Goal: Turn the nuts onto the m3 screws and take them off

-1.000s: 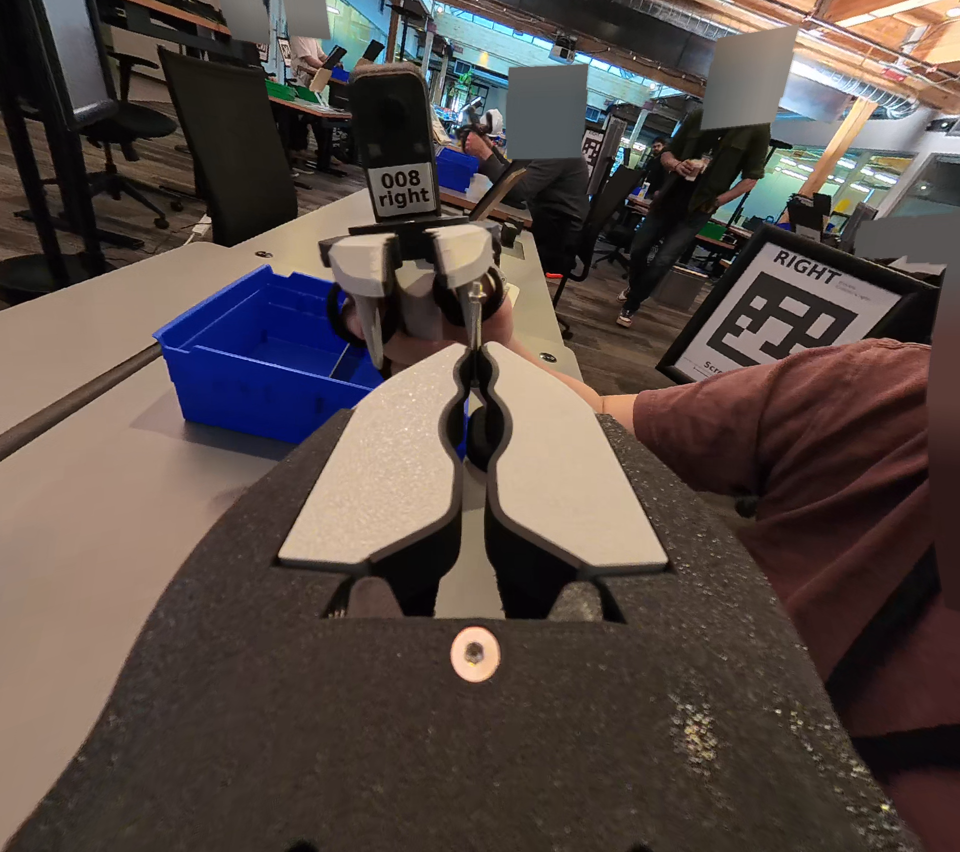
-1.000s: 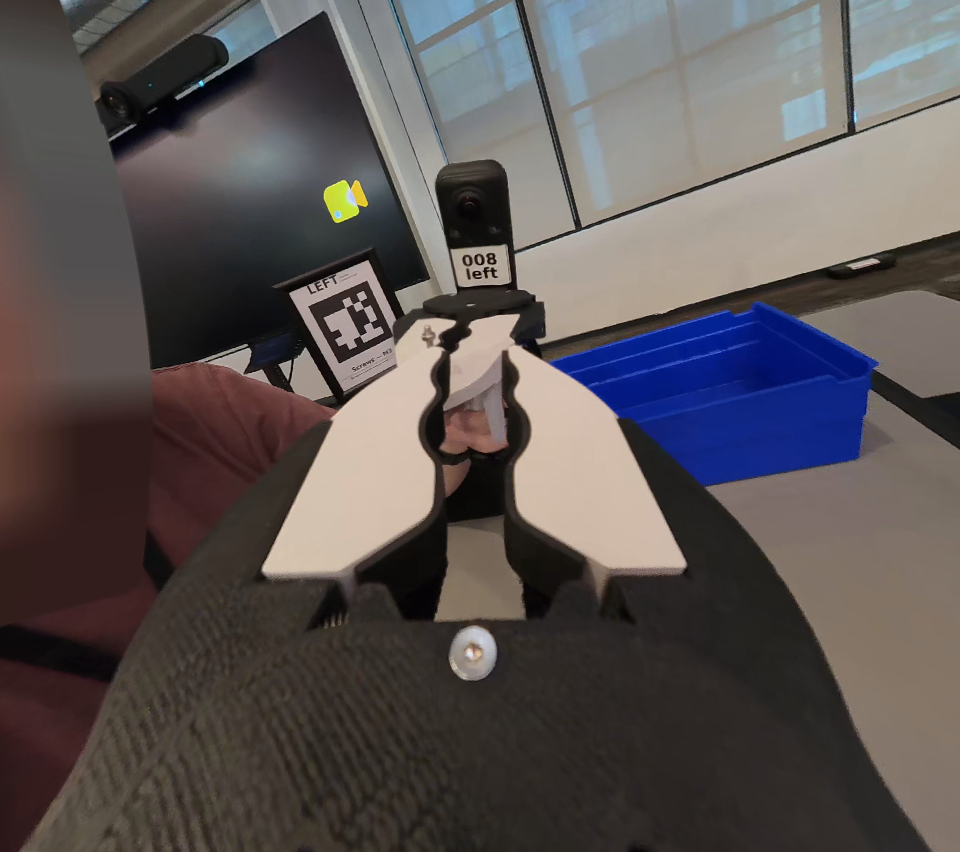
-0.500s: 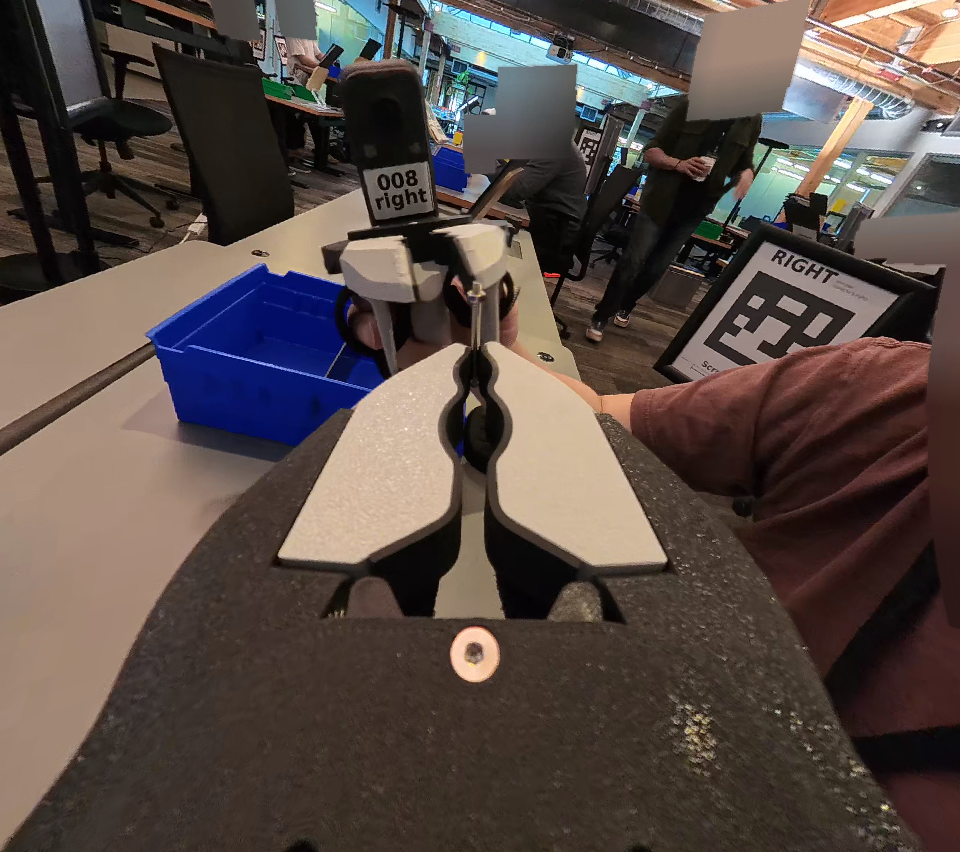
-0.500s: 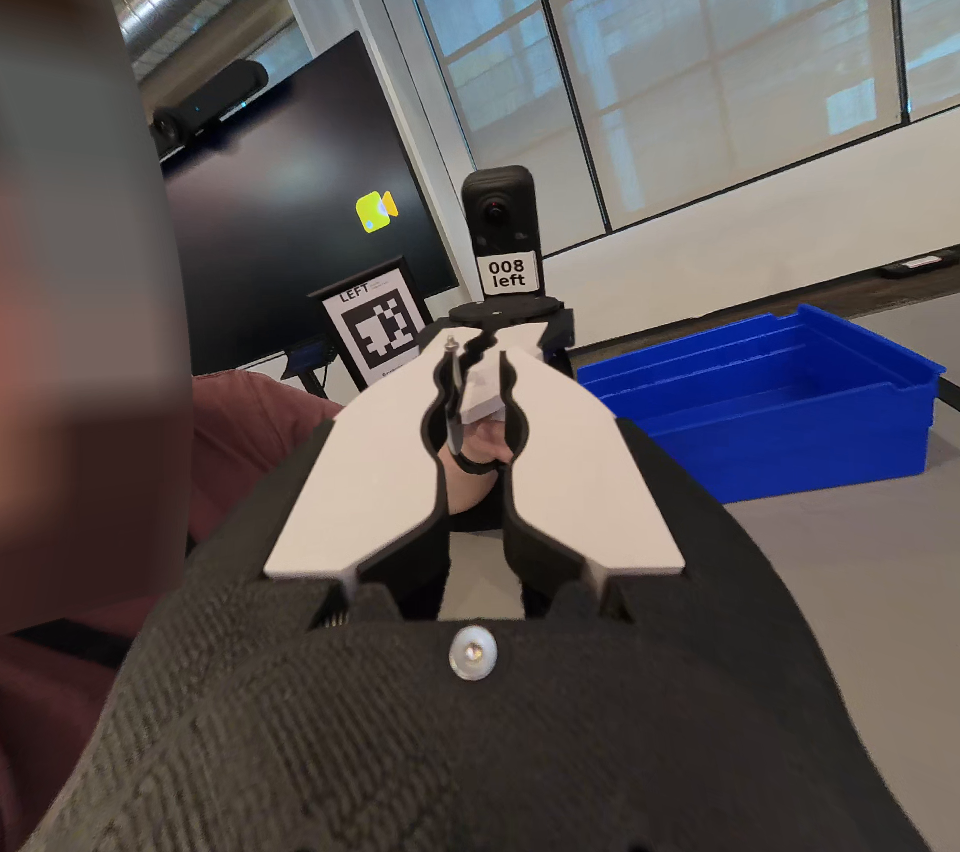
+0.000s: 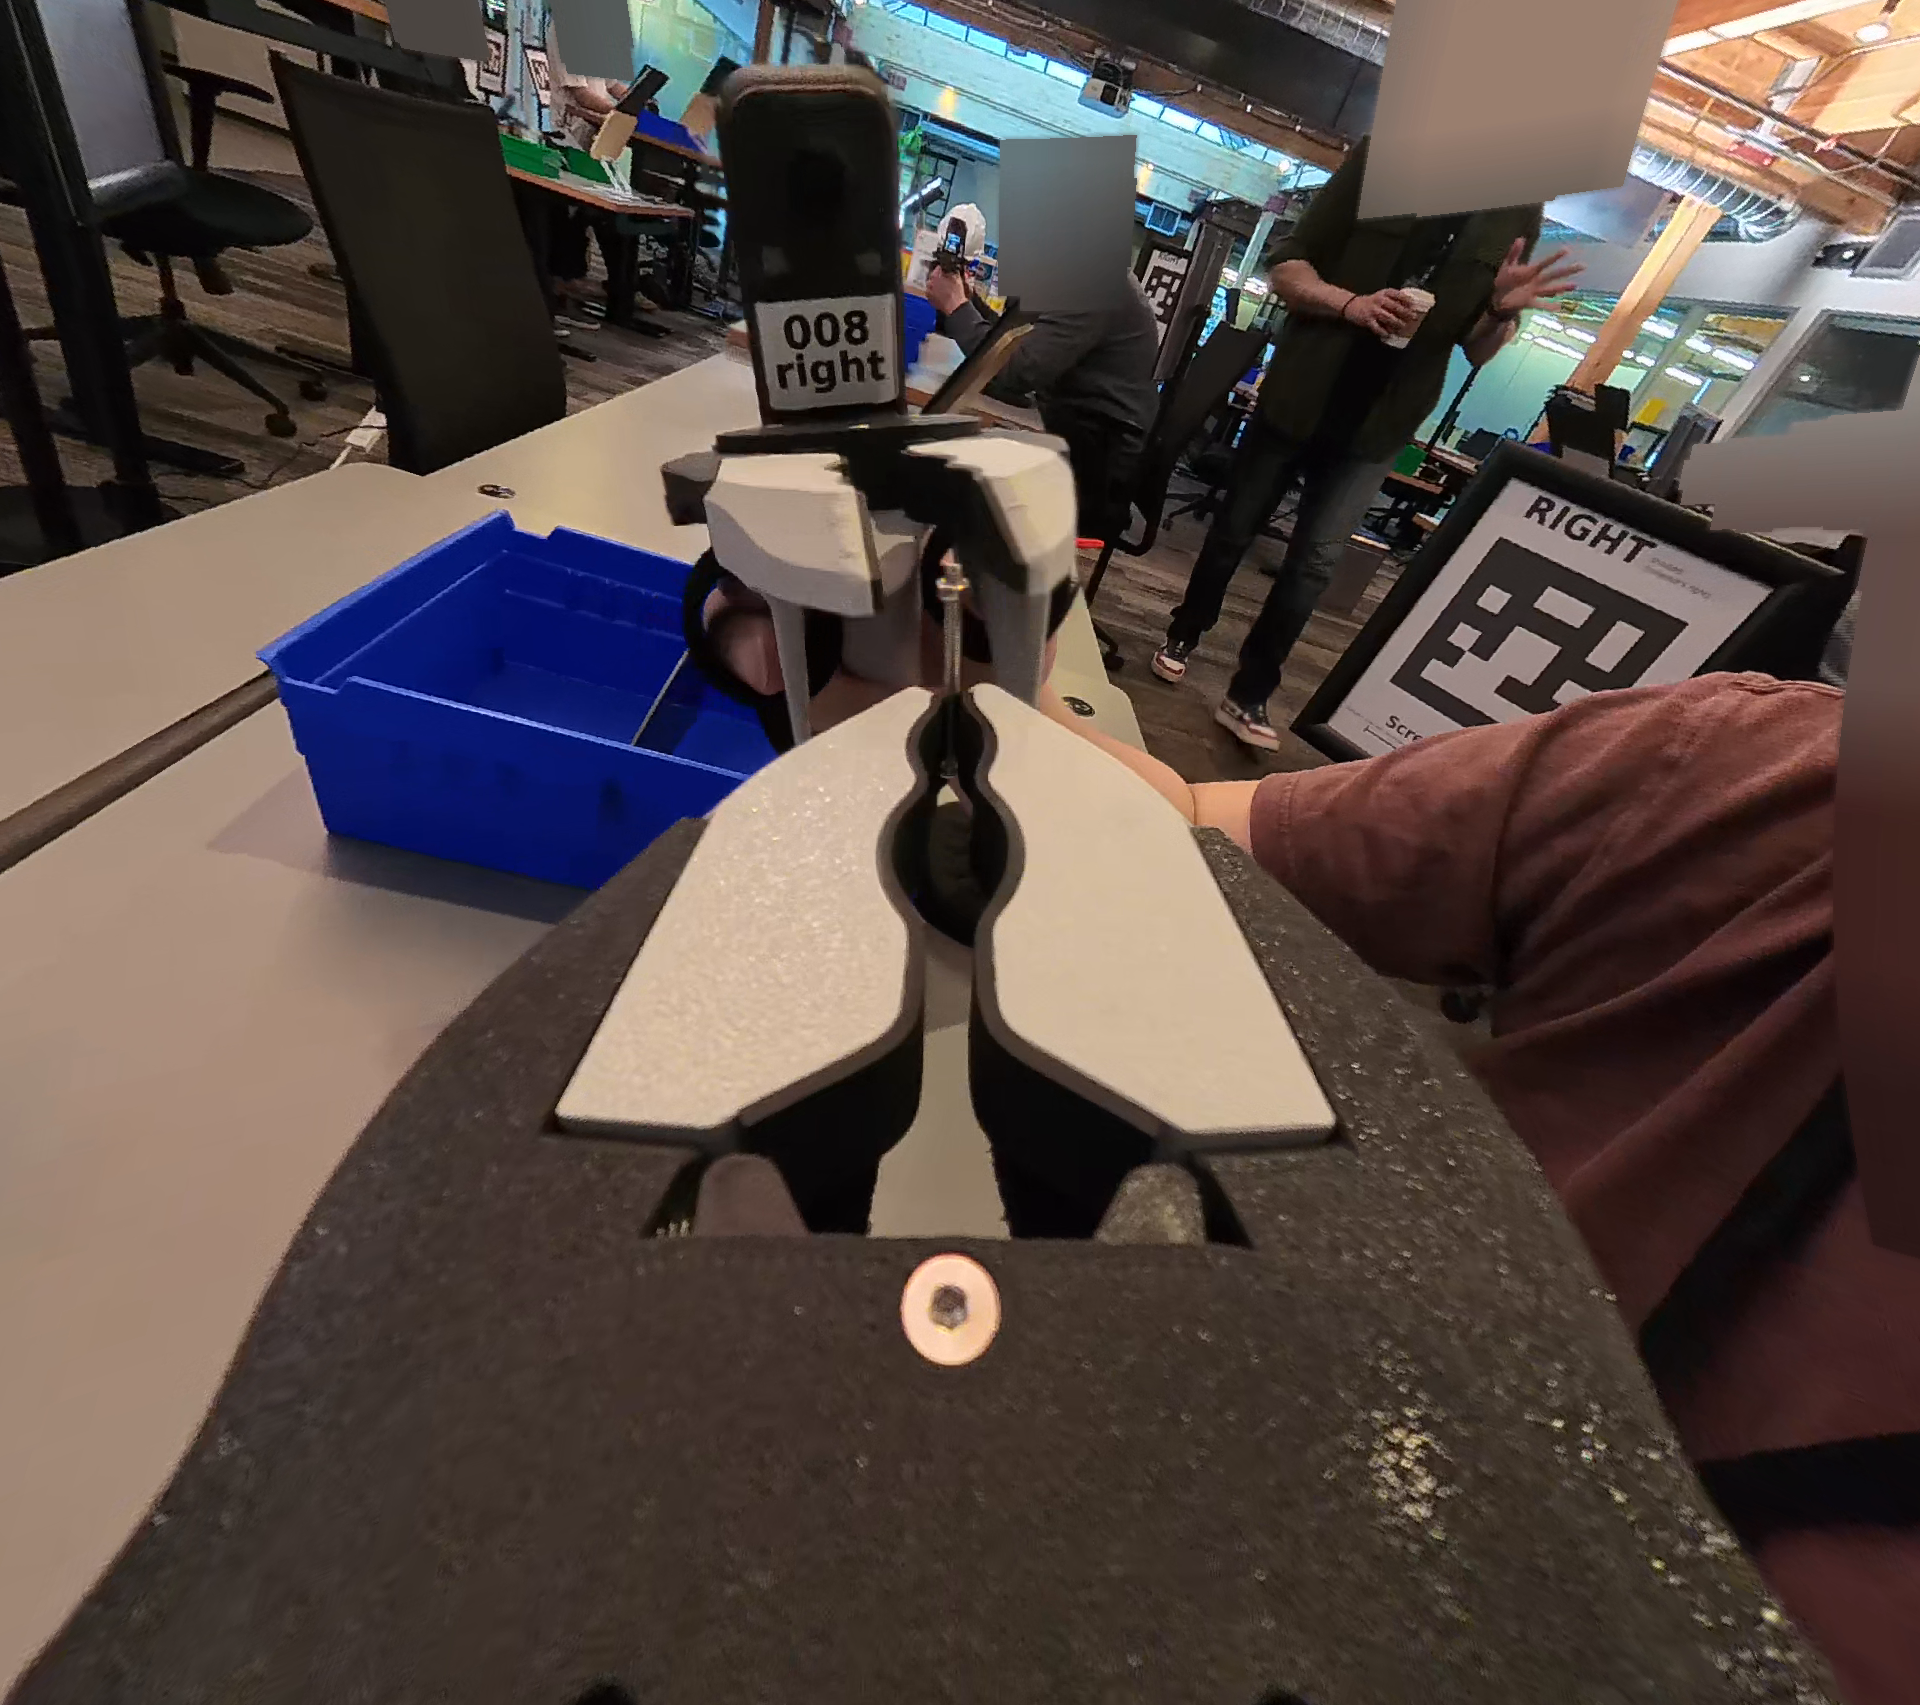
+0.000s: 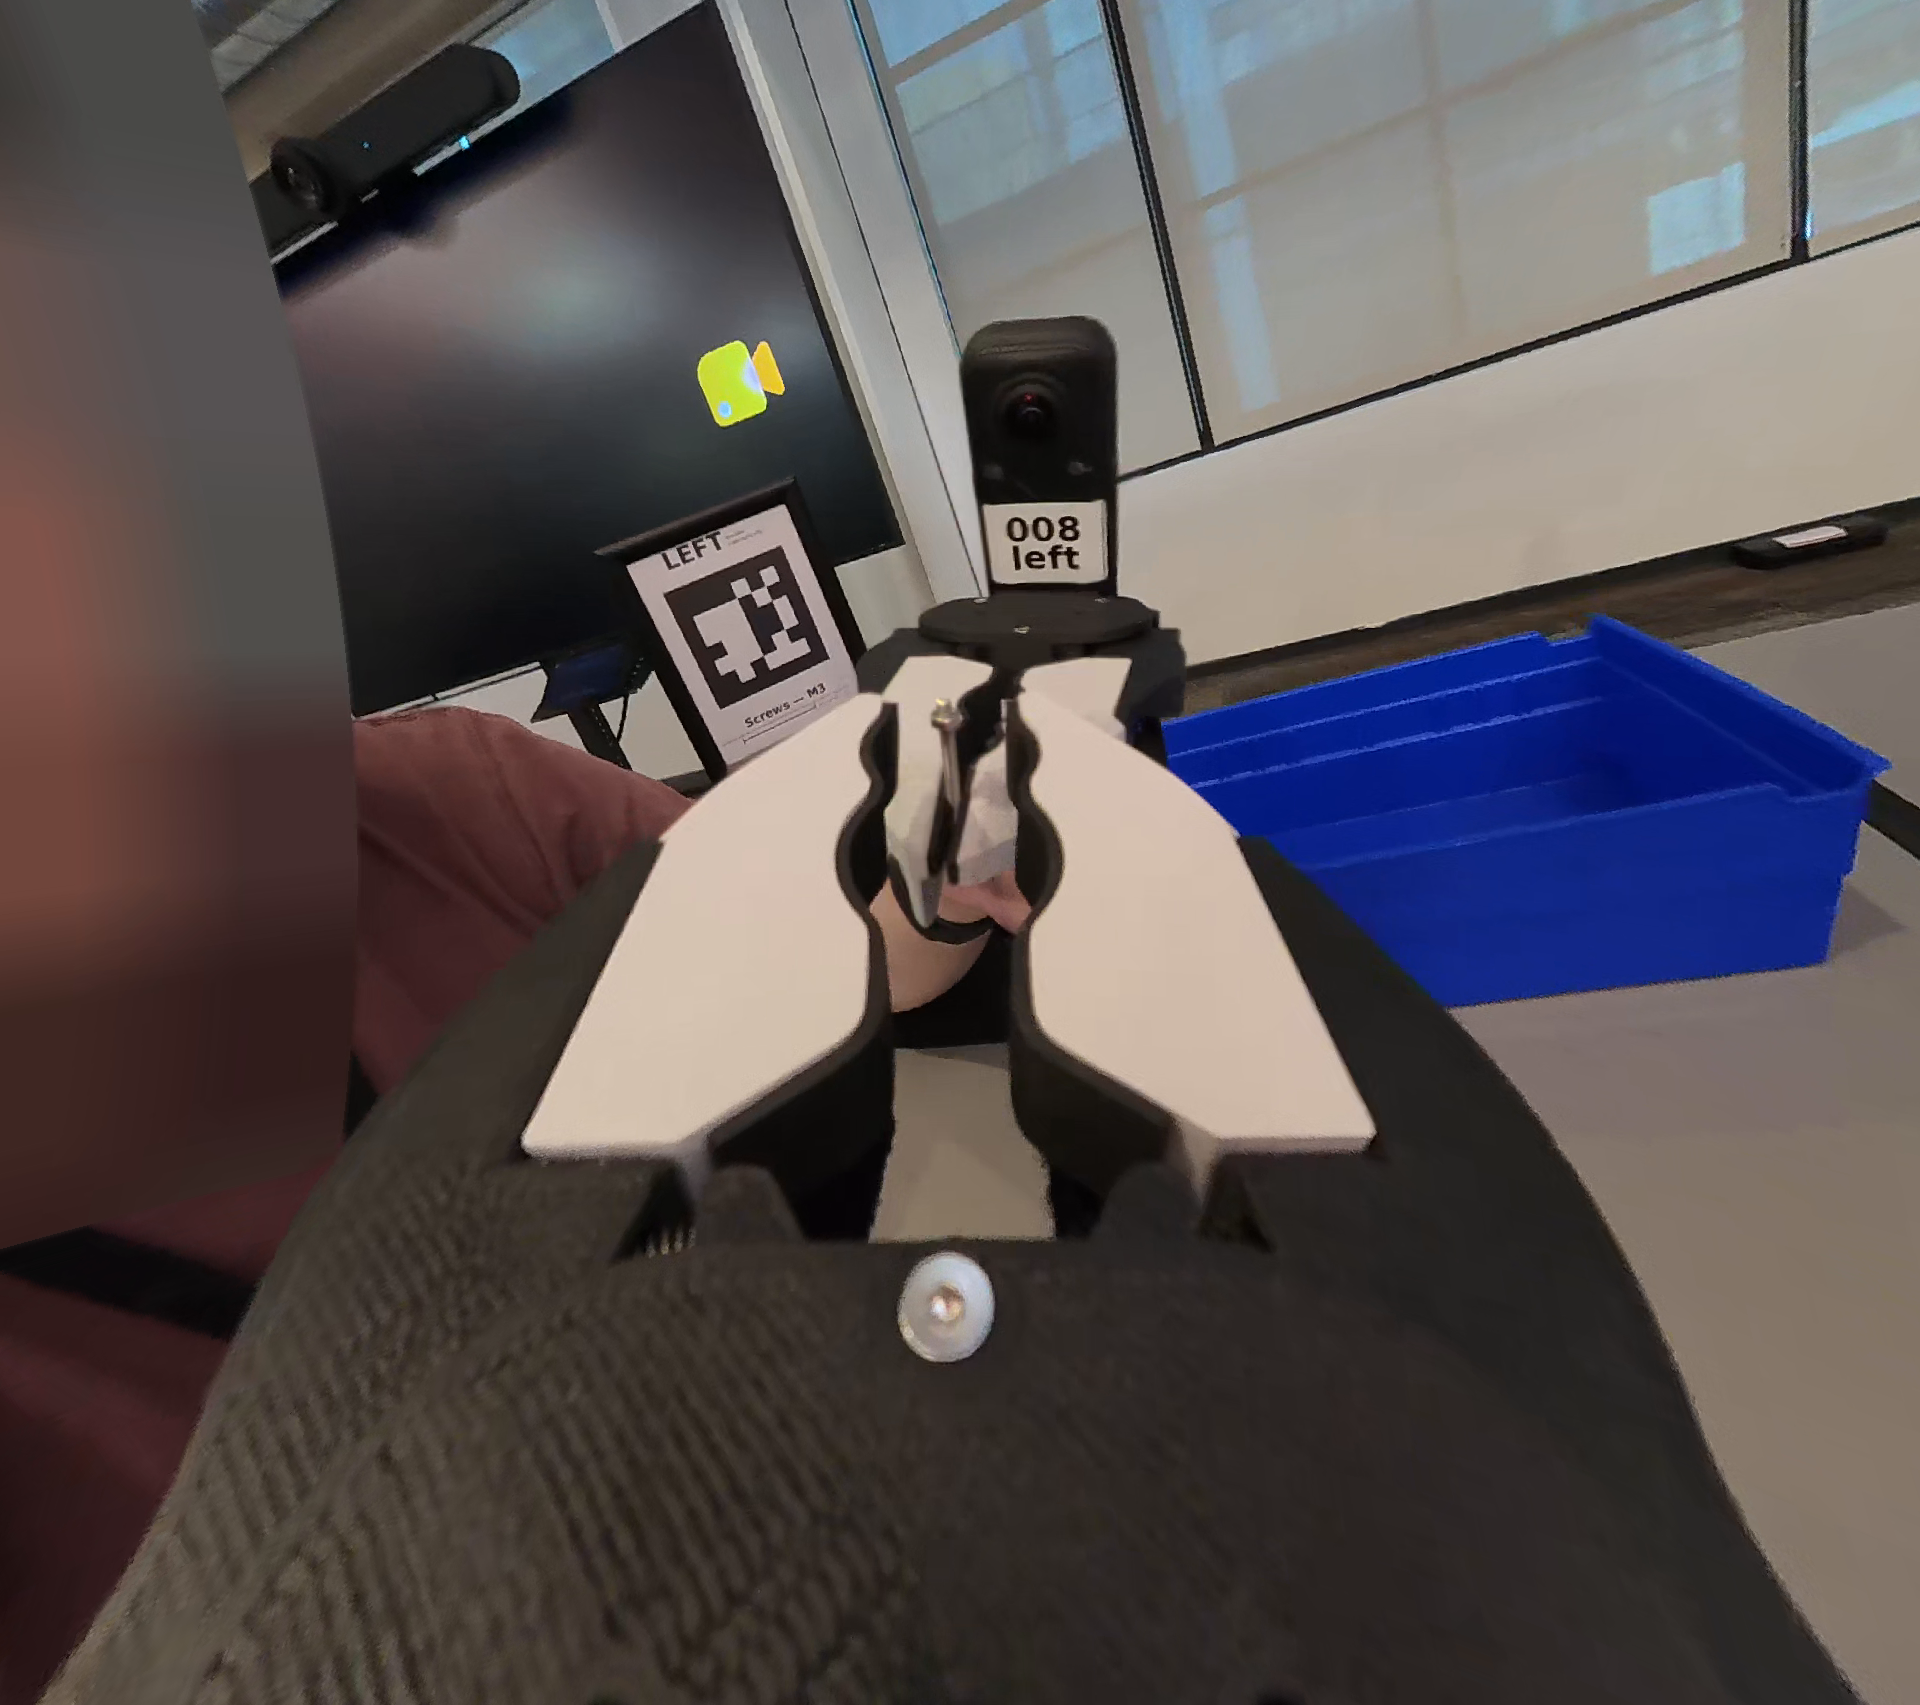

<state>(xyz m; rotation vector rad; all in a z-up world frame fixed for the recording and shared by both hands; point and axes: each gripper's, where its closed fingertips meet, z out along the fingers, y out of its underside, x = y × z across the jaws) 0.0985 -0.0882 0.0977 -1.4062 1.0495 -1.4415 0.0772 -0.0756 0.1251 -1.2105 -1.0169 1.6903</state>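
Observation:
A thin silver M3 screw (image 5: 950, 658) stands up from the tips of my left gripper (image 5: 951, 705), which is shut on its lower end. A small wider piece, a nut or the head, sits at the screw's top (image 5: 951, 585). My right gripper (image 5: 904, 616) faces the left one, jaws open, with the screw's top between its fingers and close to one finger (image 5: 1023, 595). In the right wrist view the screw (image 6: 945, 762) leans in the gap of my right gripper (image 6: 951, 699), rising from the left gripper's tips (image 6: 945, 834). Both are held above the table.
A blue plastic bin (image 5: 488, 720) stands on the grey table (image 5: 156, 980); it also shows in the right wrist view (image 6: 1558, 876). Framed marker cards (image 5: 1558, 627) (image 6: 743, 627) stand near the maroon-sleeved arm (image 5: 1558, 876). People and chairs are behind, a dark monitor (image 6: 540, 408) on the other side. The grippers are tip to tip, or close to it.
The right gripper's jaws have spread a little and its fingers now stand on both sides of the screw's top. The left gripper has kept its hold on the screw.

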